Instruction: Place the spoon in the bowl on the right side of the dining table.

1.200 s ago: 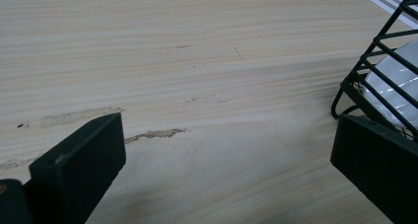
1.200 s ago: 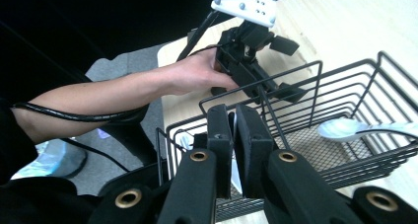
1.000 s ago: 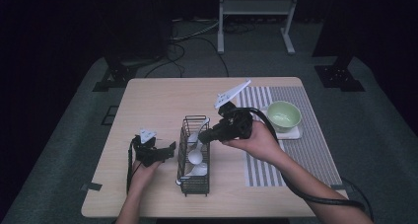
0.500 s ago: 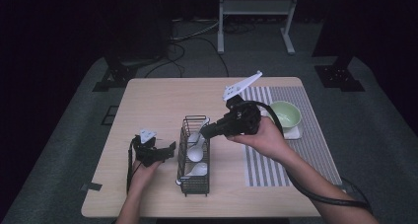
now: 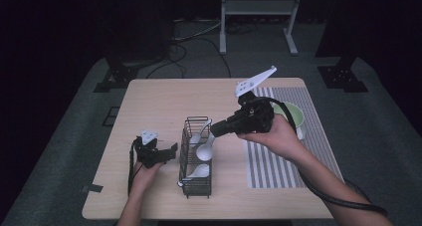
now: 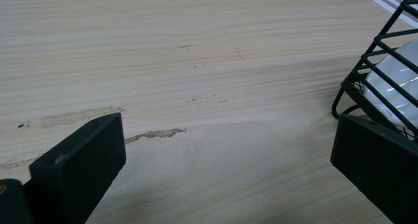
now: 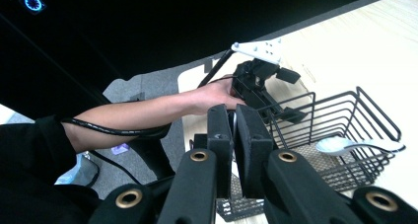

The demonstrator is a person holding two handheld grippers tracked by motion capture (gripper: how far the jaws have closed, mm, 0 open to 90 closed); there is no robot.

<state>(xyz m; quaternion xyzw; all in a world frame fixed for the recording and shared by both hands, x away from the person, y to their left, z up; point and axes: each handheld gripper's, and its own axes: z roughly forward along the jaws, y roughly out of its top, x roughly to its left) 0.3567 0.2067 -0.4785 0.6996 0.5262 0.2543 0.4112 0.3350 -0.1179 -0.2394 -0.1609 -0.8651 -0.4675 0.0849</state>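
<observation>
From where I stand, the work centres on the black wire basket (image 5: 191, 188) in the middle of the tabletop (image 5: 159, 101). It has white spoons in it. The right gripper (image 5: 215, 130) is held over the basket's far end and angled down toward it, with its fingers (image 7: 251, 135) pressed together on what looks like the thin handle of a white spoon (image 5: 198, 138). In the right gripper view only a narrow white sliver shows between them. That spoon hangs bowl-down at the basket's upper edge, partly inside the wires. Gripping it by the handle end, I'd guess, lets the bowl pass the wires without catching. Two more spoons lie in the basket, one in the middle (image 5: 204, 151) and one toward the near end (image 5: 196, 172). The left gripper (image 5: 171, 149) sits low on the tabletop just beside the basket's left wall, with its fingers (image 6: 81, 160) spread wide and nothing between them. One finger is right at the basket's lower corner, probably parked there to stop the light basket sliding, though I can't tell whether it touches. A striped mat (image 5: 278, 161) lies on the right, and a pale green bowl (image 5: 294, 115) stands at its far end, a likely place for the spoons to go or come from. I can't read any brand, label or lettering anywhere.
</observation>
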